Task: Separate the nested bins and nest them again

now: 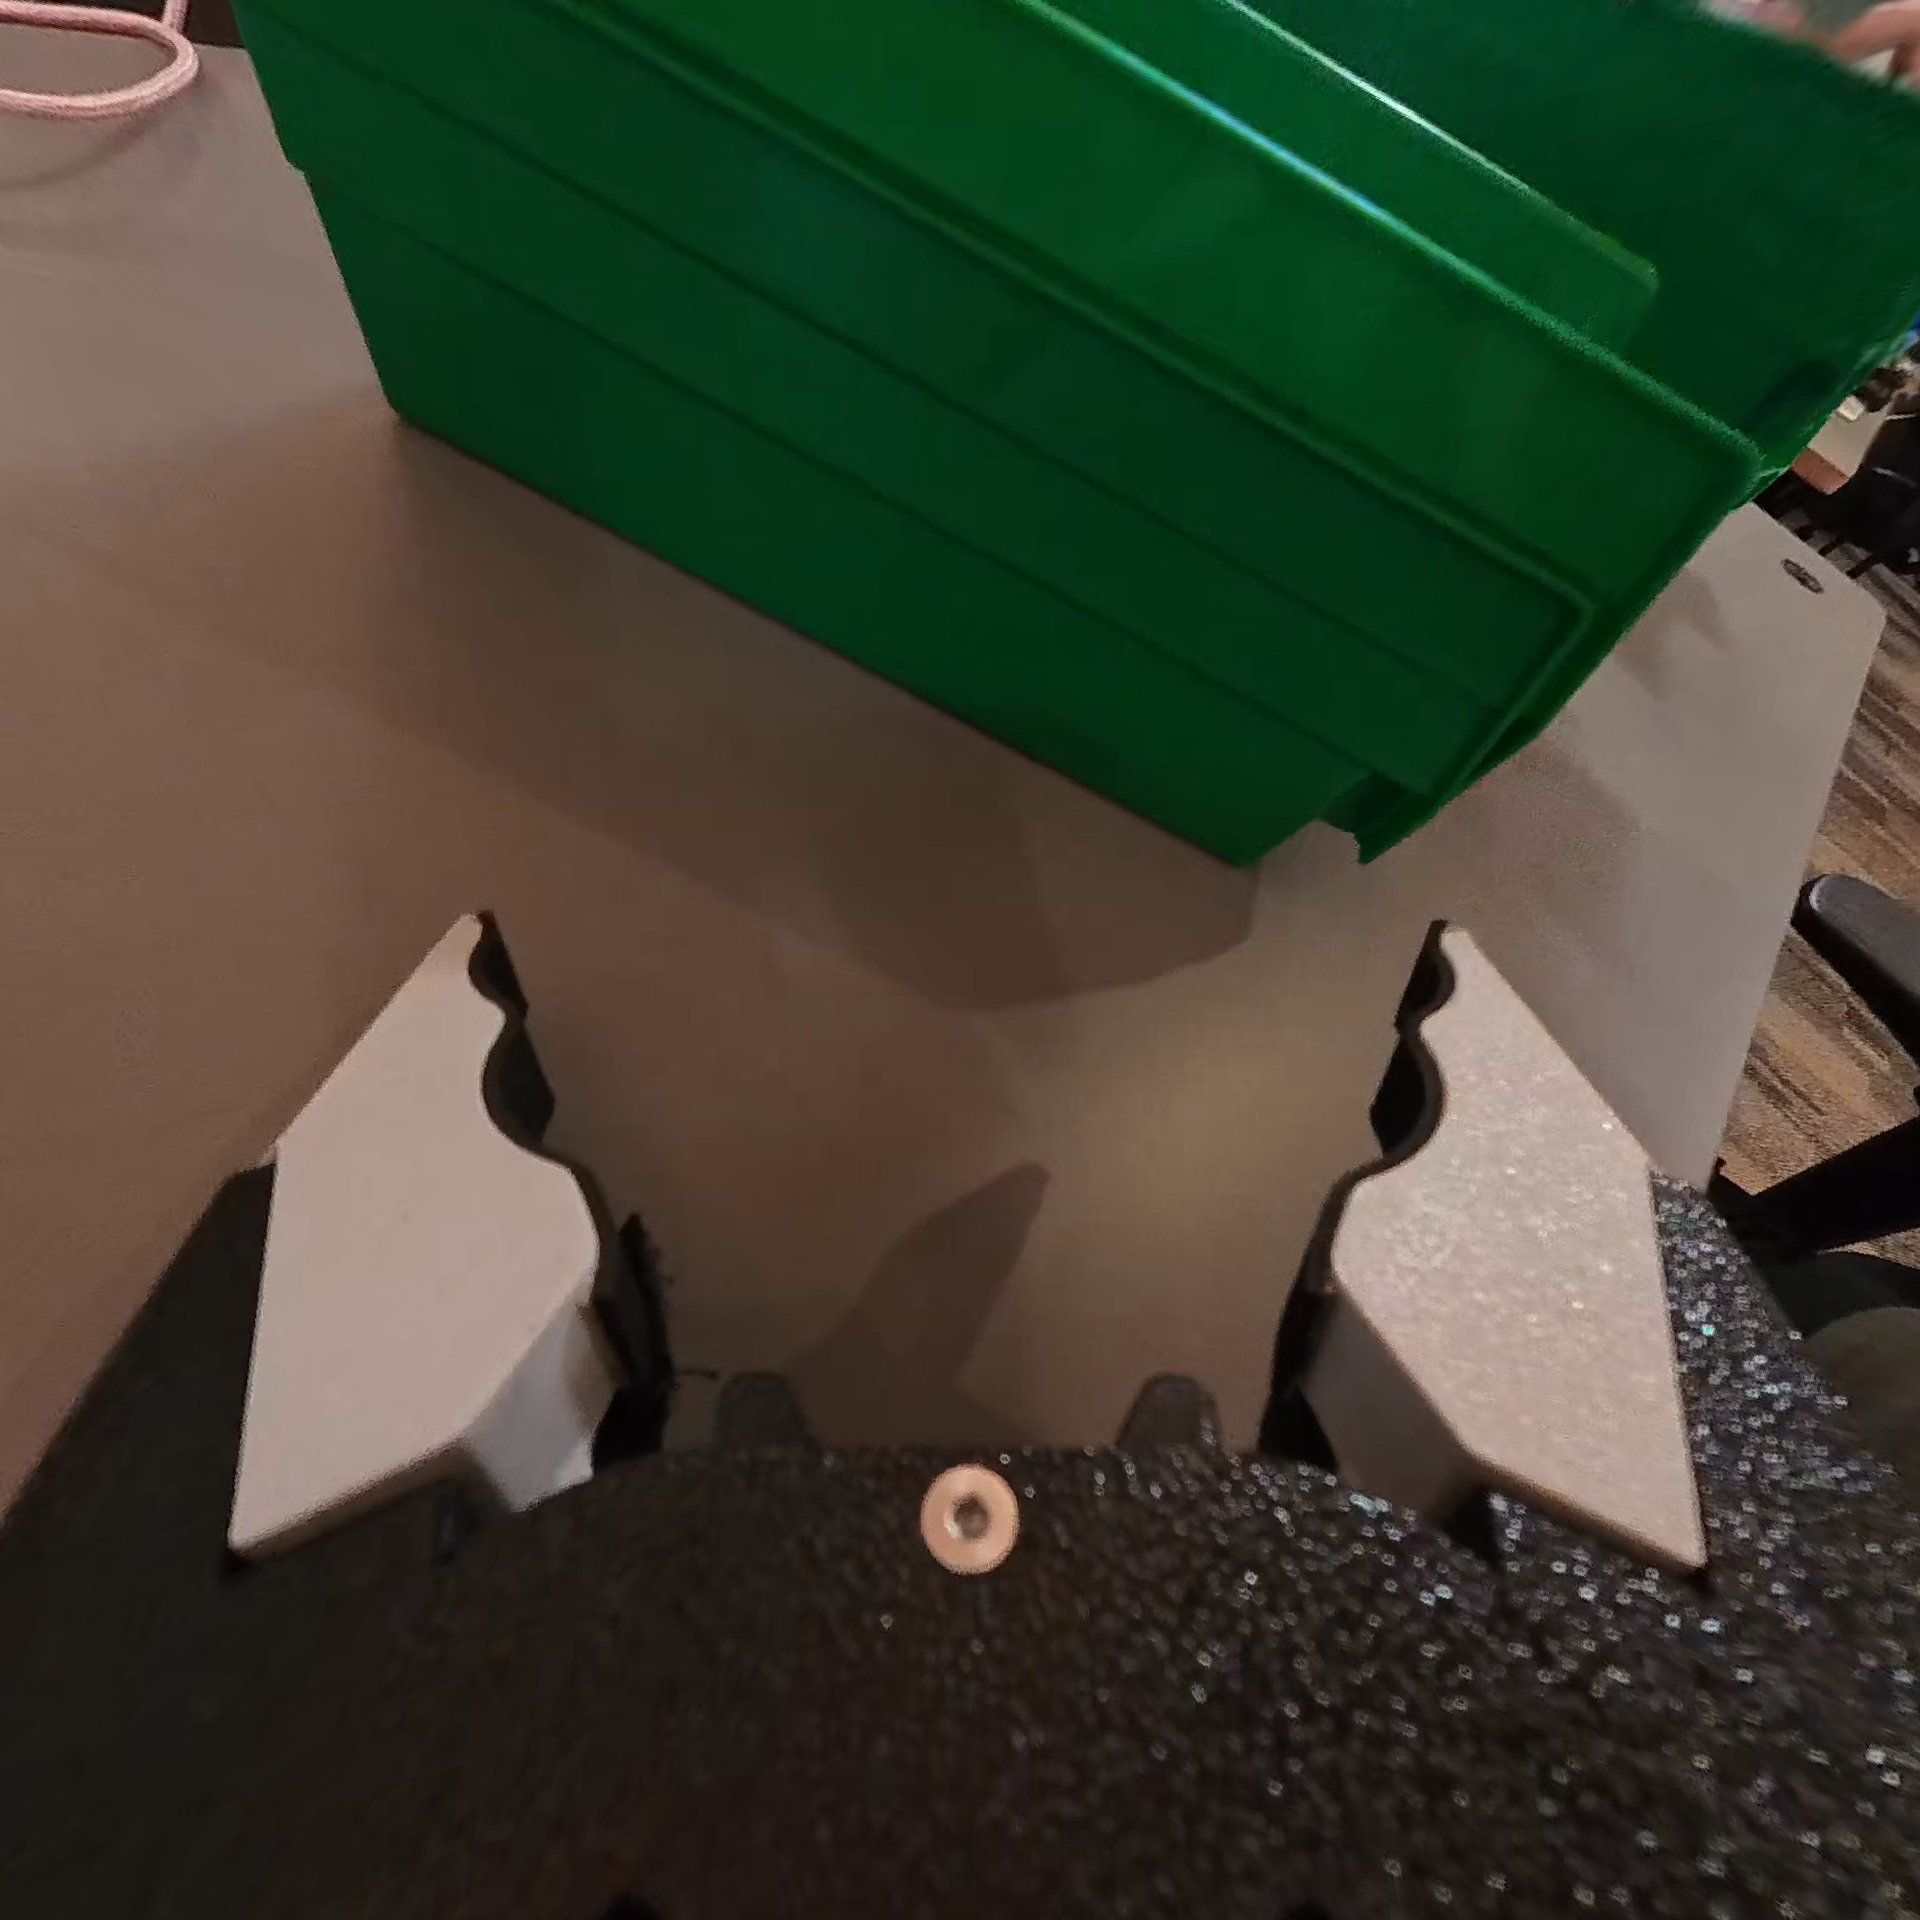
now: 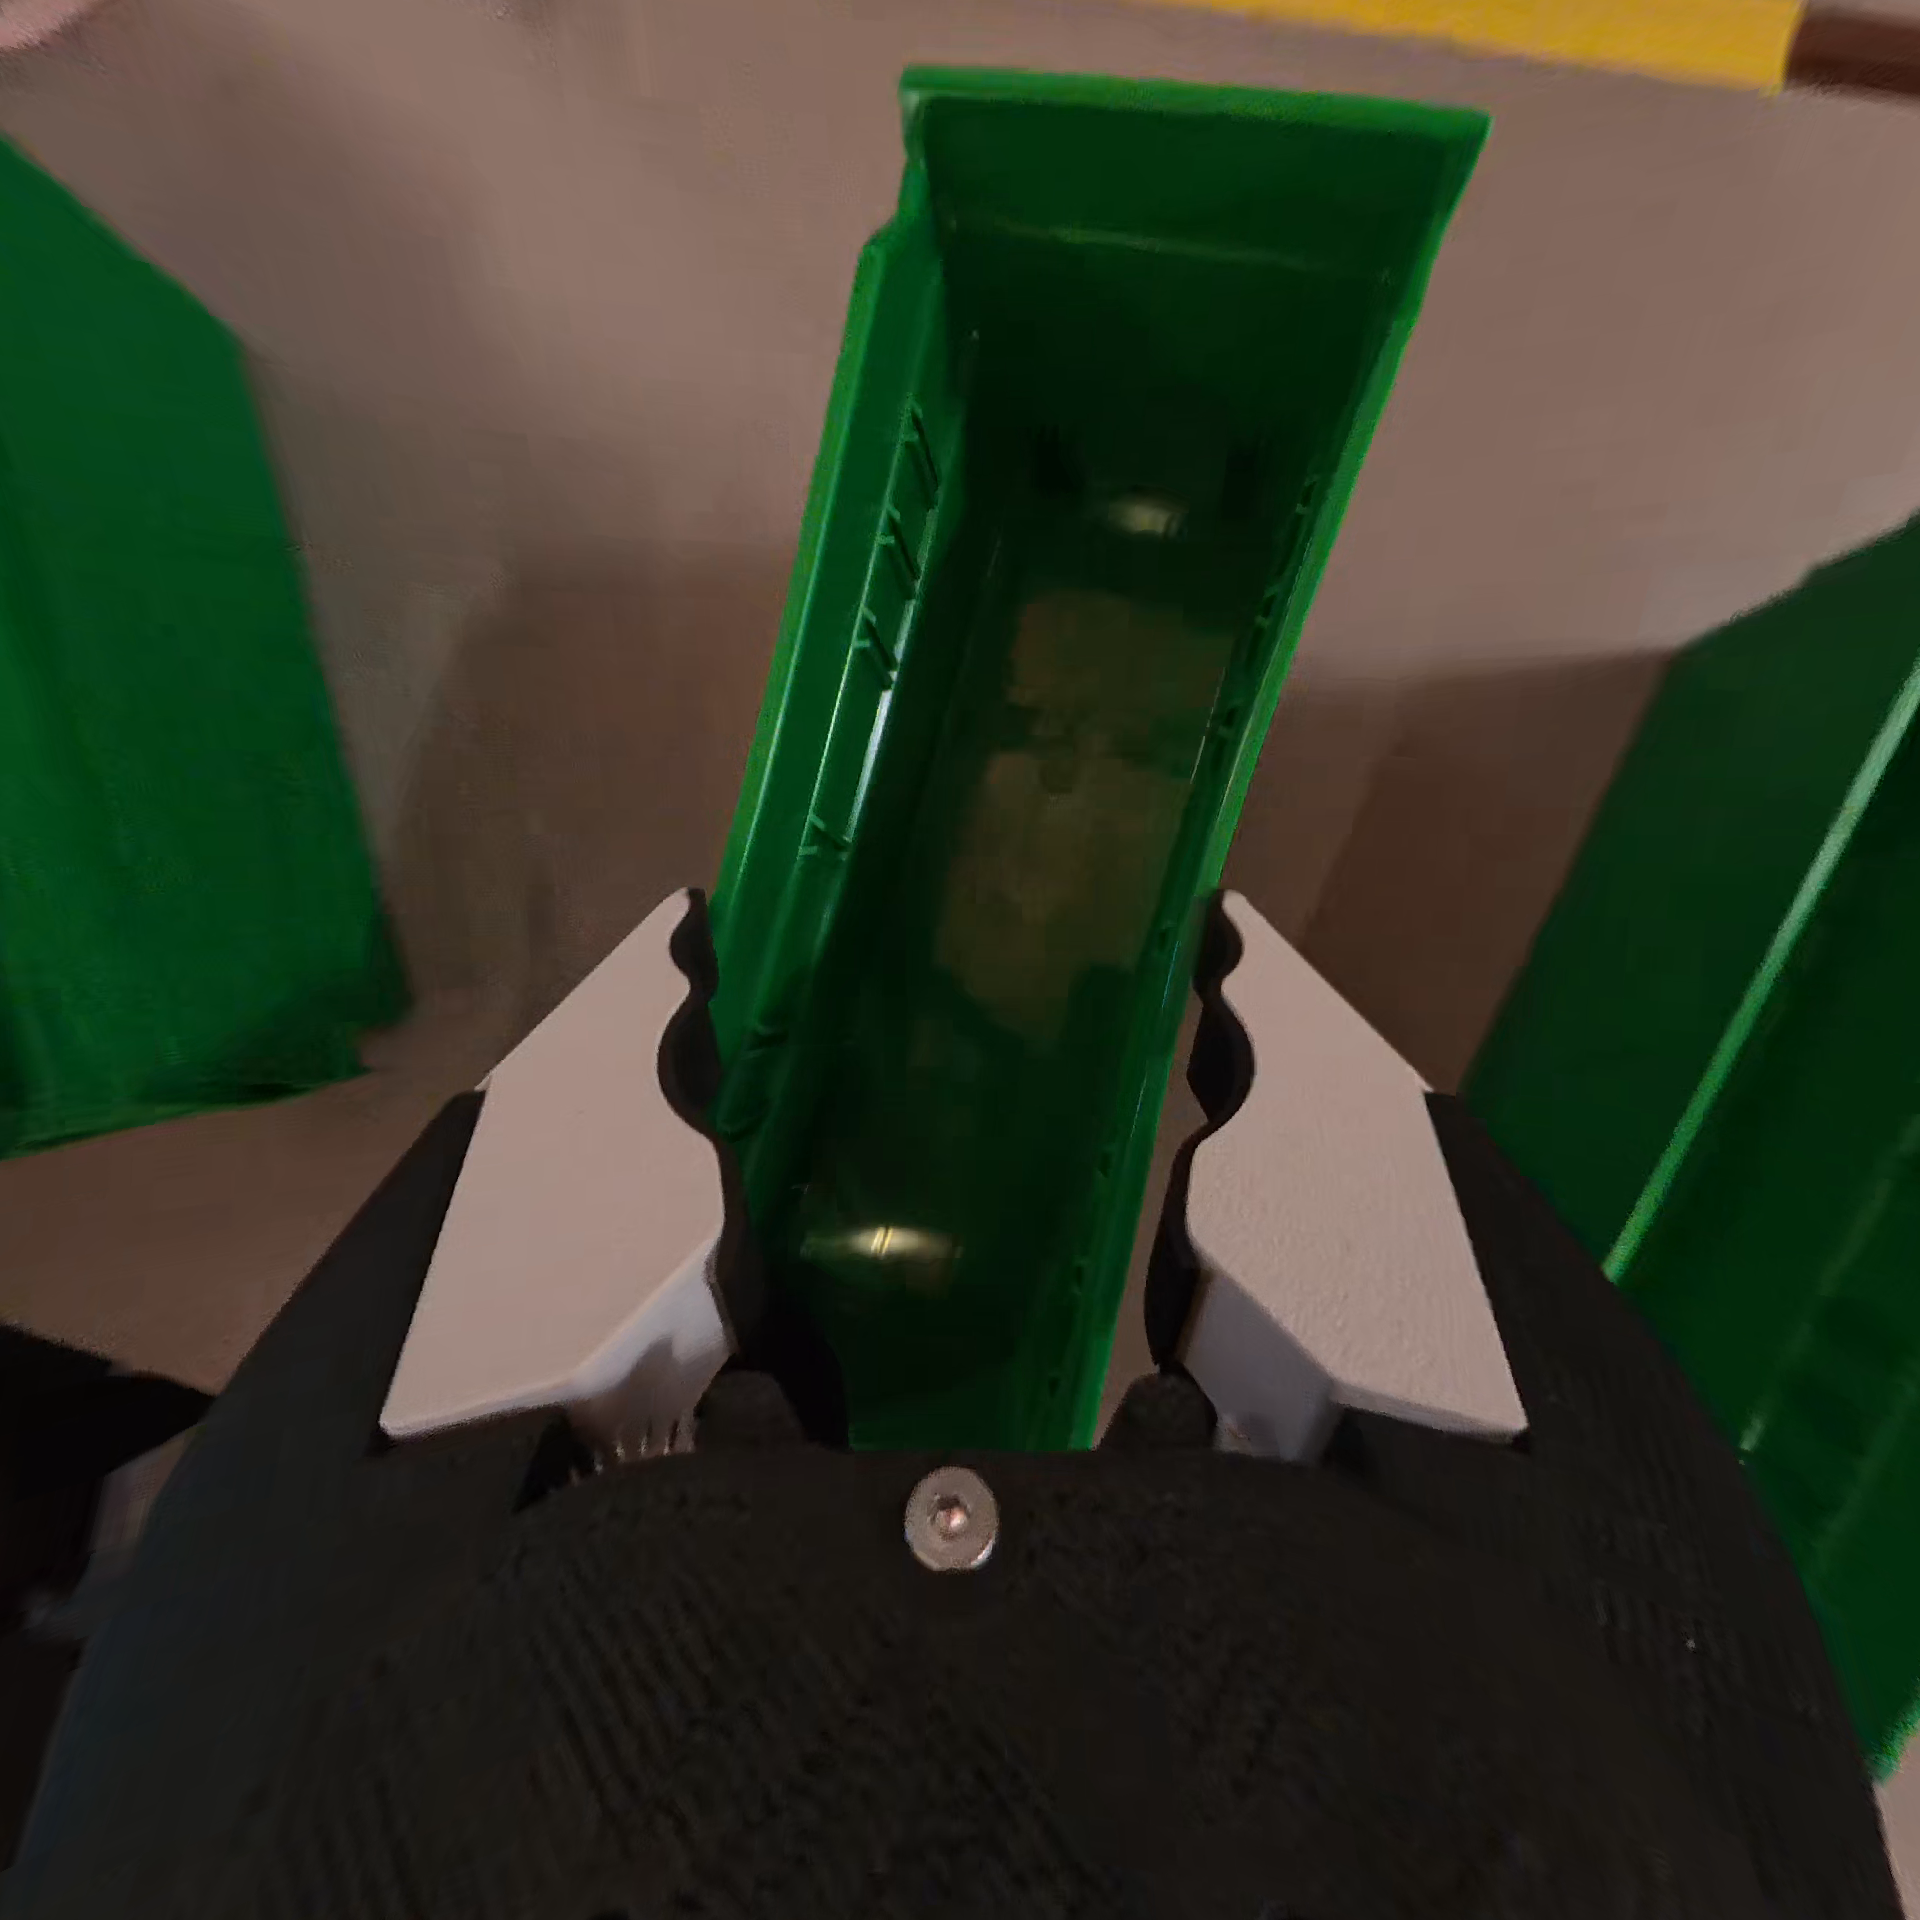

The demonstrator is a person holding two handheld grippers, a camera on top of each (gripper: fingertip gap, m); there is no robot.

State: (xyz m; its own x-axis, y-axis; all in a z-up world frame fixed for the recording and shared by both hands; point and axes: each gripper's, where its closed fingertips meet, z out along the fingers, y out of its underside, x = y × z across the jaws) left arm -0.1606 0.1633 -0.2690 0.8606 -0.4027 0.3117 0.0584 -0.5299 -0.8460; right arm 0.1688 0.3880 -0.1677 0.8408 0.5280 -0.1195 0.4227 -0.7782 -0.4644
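In the left wrist view a stack of nested green bins (image 1: pixel 935 468) stands on the grey table (image 1: pixel 208 727), just ahead of my left gripper (image 1: pixel 961 930), which is open, empty and apart from the stack. In the right wrist view my right gripper (image 2: pixel 956 904) is shut across the near end of a single narrow green bin (image 2: pixel 1091 623), one finger on each long wall. The bin's open top faces the camera and it points away, tilted a little to the right. I cannot tell whether it rests on the table.
More green bins stand at the left (image 2: pixel 156 727) and at the right (image 2: pixel 1766 1039) of the held bin. A pink cable (image 1: pixel 104 83) lies at the table's far left. The table's right edge (image 1: pixel 1766 935) and a black chair (image 1: pixel 1860 935) are close. A yellow object (image 2: pixel 1507 31) lies at the far side.
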